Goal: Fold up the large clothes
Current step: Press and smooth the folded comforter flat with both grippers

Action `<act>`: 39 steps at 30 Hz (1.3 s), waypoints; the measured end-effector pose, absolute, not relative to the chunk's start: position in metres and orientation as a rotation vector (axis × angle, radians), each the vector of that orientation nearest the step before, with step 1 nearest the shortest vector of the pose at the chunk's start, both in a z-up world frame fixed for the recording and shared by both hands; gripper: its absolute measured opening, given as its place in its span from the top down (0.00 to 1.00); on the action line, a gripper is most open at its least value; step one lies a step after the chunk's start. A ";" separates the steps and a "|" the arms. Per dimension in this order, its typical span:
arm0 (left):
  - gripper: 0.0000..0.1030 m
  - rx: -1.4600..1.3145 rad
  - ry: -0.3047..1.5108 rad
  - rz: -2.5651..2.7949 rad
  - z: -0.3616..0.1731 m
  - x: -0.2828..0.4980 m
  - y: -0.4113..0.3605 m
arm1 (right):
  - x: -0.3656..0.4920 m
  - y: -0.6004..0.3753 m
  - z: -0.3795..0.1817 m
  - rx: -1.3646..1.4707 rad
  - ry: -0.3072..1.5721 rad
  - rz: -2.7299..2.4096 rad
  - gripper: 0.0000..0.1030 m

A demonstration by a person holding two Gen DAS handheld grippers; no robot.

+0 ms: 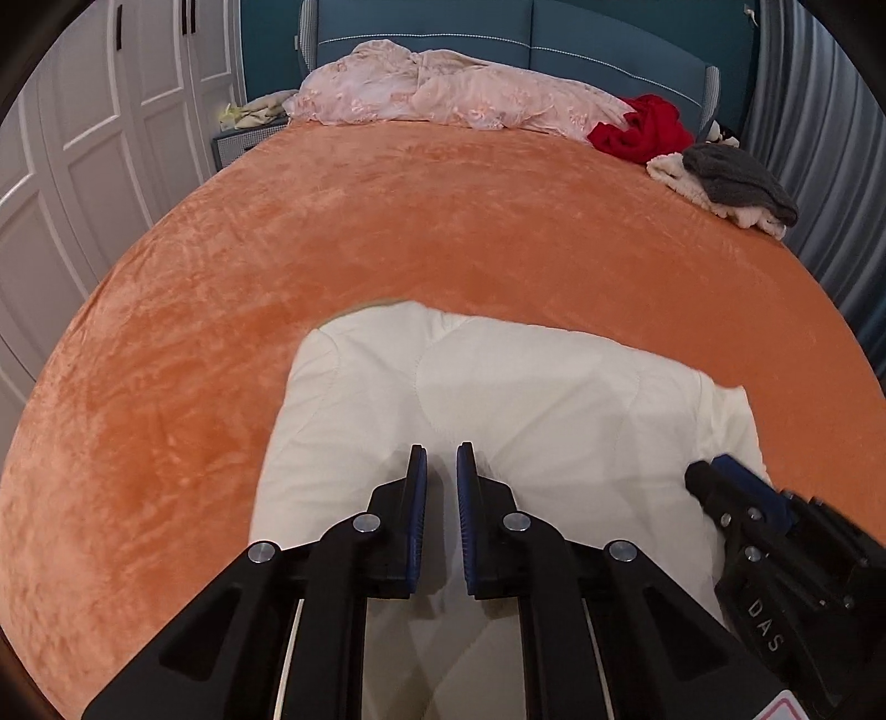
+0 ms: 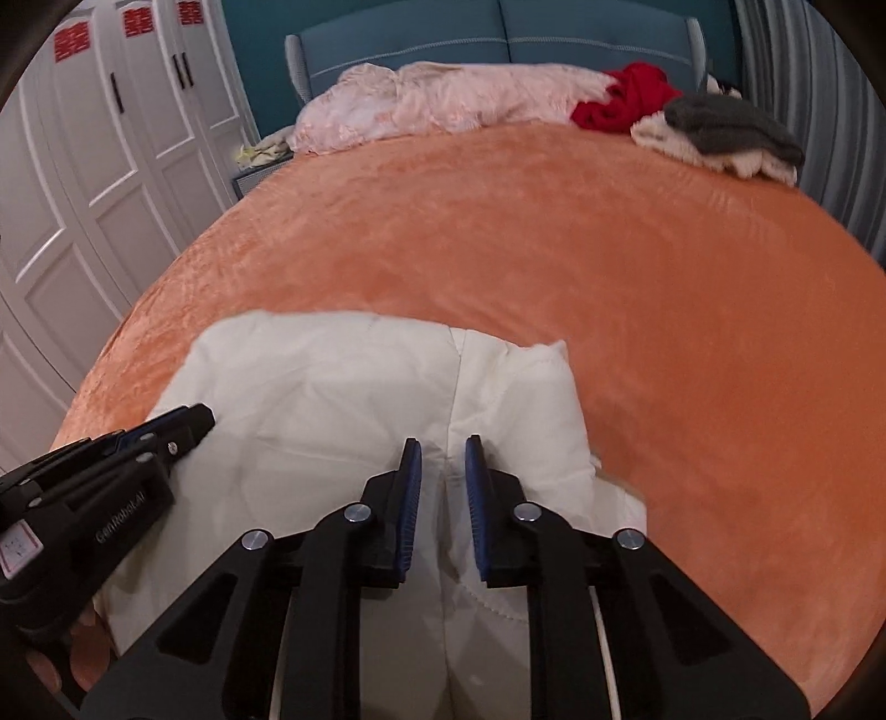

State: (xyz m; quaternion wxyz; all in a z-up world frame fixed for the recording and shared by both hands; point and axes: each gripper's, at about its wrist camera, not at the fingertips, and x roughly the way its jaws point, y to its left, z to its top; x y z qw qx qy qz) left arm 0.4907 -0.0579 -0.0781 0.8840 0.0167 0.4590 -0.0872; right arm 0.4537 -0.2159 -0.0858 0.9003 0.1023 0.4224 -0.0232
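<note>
A cream quilted padded garment lies folded into a compact block at the near edge of the orange bed; it also shows in the right wrist view. My left gripper hovers just over its near part, jaws slightly apart with nothing between them. My right gripper is likewise slightly open and empty over the garment's right half, above a seam. Each gripper shows in the other's view: the right gripper at the garment's right edge, the left gripper at its left side.
A pink floral quilt lies bunched along the blue headboard. A red garment and a grey and cream pile sit at the far right corner. White wardrobe doors stand left, a grey curtain right.
</note>
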 end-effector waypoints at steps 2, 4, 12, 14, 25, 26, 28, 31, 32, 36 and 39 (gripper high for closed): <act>0.92 0.049 0.950 -0.176 -0.084 0.492 -0.061 | 0.455 -0.220 -0.095 0.243 0.884 -0.039 0.87; 0.93 0.063 0.942 -0.166 -0.092 0.492 -0.065 | 0.457 -0.223 -0.101 0.254 0.889 -0.034 0.88; 0.95 0.091 0.919 -0.132 -0.114 0.497 -0.073 | 0.459 -0.224 -0.123 0.262 0.867 -0.027 0.88; 0.95 0.103 0.913 -0.124 -0.116 0.497 -0.075 | 0.458 -0.225 -0.124 0.260 0.862 -0.024 0.88; 0.88 0.092 0.880 -0.166 -0.079 0.445 -0.049 | 0.373 -0.222 -0.066 0.187 0.863 0.046 0.83; 0.88 0.095 0.884 -0.167 -0.074 0.432 -0.046 | 0.363 -0.220 -0.066 0.178 0.874 0.051 0.83; 0.88 0.079 0.906 -0.170 -0.070 0.407 -0.039 | 0.336 -0.218 -0.074 0.174 0.929 0.051 0.83; 0.88 0.066 0.944 -0.175 -0.073 0.378 -0.037 | 0.318 -0.220 -0.086 0.200 0.950 0.035 0.83; 0.88 0.075 0.946 -0.171 -0.073 0.368 -0.038 | 0.313 -0.221 -0.086 0.207 0.950 0.027 0.83; 0.88 0.089 0.964 -0.168 -0.068 0.332 -0.041 | 0.293 -0.212 -0.070 0.185 0.955 -0.007 0.80; 0.87 0.074 0.985 -0.175 -0.064 0.309 -0.038 | 0.270 -0.205 -0.061 0.155 0.959 -0.028 0.80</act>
